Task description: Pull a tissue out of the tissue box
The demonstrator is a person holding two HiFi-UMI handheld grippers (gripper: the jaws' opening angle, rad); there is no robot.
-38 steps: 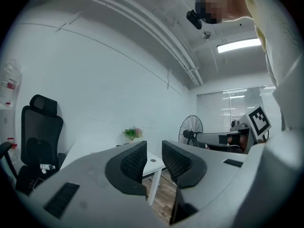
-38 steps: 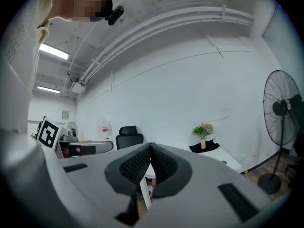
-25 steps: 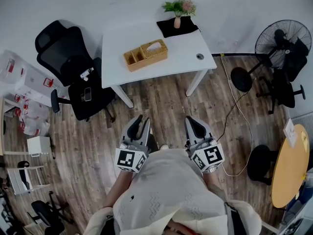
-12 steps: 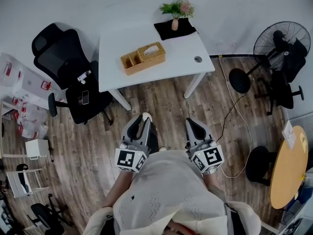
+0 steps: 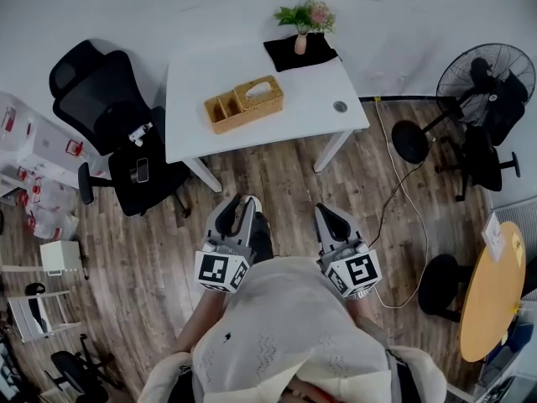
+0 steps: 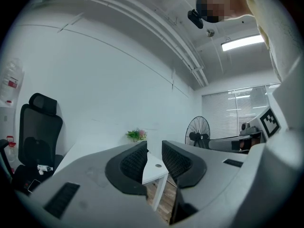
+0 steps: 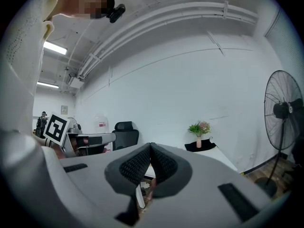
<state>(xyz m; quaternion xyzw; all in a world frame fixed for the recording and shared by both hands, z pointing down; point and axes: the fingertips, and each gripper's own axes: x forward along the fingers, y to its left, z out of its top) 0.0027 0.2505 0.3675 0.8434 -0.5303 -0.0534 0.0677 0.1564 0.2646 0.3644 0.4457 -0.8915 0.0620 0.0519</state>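
The woven tissue box (image 5: 259,93) stands on the white table (image 5: 315,107) in the head view, with a white tissue showing in its top slot. A woven tray (image 5: 222,112) adjoins its left side. Both grippers are held low over the wood floor, well short of the table. My left gripper (image 5: 239,206) has its jaws a little apart with nothing between them; through the gap of the left gripper (image 6: 154,149) I see the table's corner. My right gripper (image 5: 325,214) is empty, and the pads of the right gripper (image 7: 151,147) meet at the tips. Neither gripper view shows the box.
A vase of flowers (image 5: 304,22) stands on a black cloth (image 5: 300,51) at the table's back. A black office chair (image 5: 109,112) is left of the table. A floor fan (image 5: 487,82) and a cable (image 5: 411,208) are on the right, with a round yellow table (image 5: 491,296) beyond.
The table sits a little further left and slightly lower in the head view, as the view has shifted. Both grippers keep their pose by the person's body.
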